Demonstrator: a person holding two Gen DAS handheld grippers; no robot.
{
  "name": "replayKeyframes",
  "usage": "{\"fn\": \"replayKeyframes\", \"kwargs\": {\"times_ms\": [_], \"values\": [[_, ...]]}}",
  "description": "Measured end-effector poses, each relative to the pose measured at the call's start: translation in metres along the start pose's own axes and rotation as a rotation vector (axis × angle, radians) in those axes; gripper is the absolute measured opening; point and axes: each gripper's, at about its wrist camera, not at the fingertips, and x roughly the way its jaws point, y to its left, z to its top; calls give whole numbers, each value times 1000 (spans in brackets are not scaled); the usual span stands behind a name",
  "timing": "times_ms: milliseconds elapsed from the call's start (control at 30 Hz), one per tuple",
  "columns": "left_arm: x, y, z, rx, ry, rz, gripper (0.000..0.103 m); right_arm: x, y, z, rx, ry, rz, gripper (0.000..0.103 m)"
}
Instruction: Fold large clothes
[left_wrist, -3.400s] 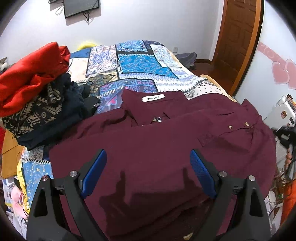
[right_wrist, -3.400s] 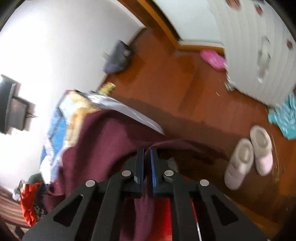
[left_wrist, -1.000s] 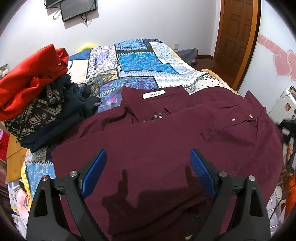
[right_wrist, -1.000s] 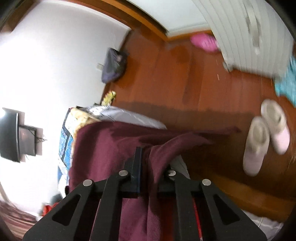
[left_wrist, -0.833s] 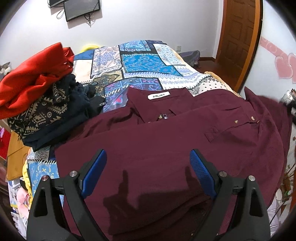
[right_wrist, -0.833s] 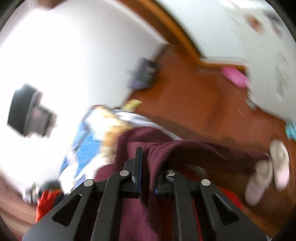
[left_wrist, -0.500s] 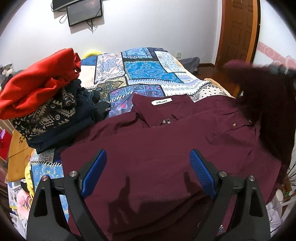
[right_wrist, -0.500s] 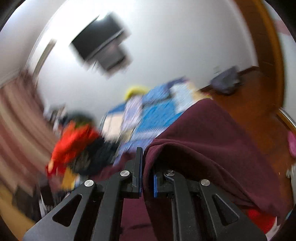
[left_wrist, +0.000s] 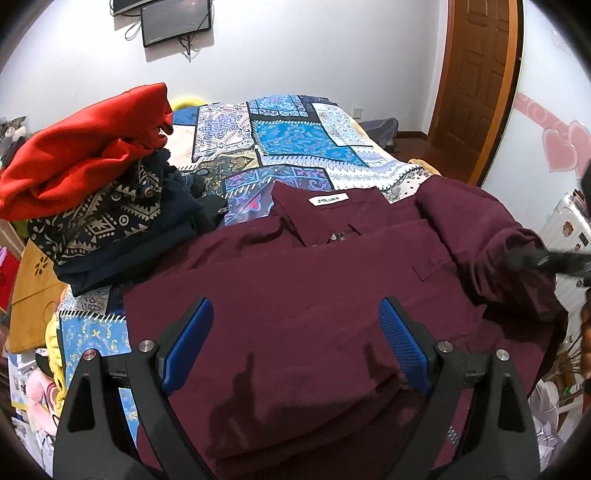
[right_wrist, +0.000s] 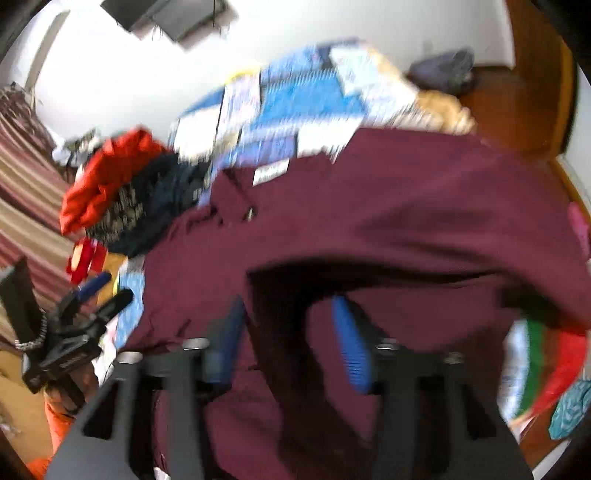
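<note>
While the dark maroon button-up shirt (left_wrist: 314, 280) lies on the patchwork bedspread (left_wrist: 295, 136), the left gripper (left_wrist: 295, 339) hovers spread above it; the right gripper (right_wrist: 291, 332), jaws just opening, has cloth between them unpinched.

The left gripper (left_wrist: 295, 347) is built from two black plastic arms with triangular cut-outs, seen along the bottom of the frame. Each finger is faced with a blue textured pad (left_wrist: 402, 347), and silver round screw heads (left_wrist: 441, 346) are set into the black arms behind the pads. The right gripper (right_wrist: 291, 343) is made the same way, black with blue ribbed pads (right_wrist: 351, 350), though it is blurred.
</note>
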Motion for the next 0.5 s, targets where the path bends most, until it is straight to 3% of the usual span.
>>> {"fn": "replayKeyframes", "kwargs": {"times_ms": [100, 200, 400, 500], "values": [[-1, -4, 2, 1, -6, -6, 91, -22, -17, 3, 58, -80, -18, 72], [-2, -9, 4, 10, -11, -9, 91, -38, -51, 1, 214, -150, -26, 72], [0, -19, 7, 26, -12, -18, 91, -38, -131, -21, 546, -191, -46, 73], [2, -20, 7, 28, -6, -20, 91, -26, -157, -28, 652, -197, -62, 73]]}}
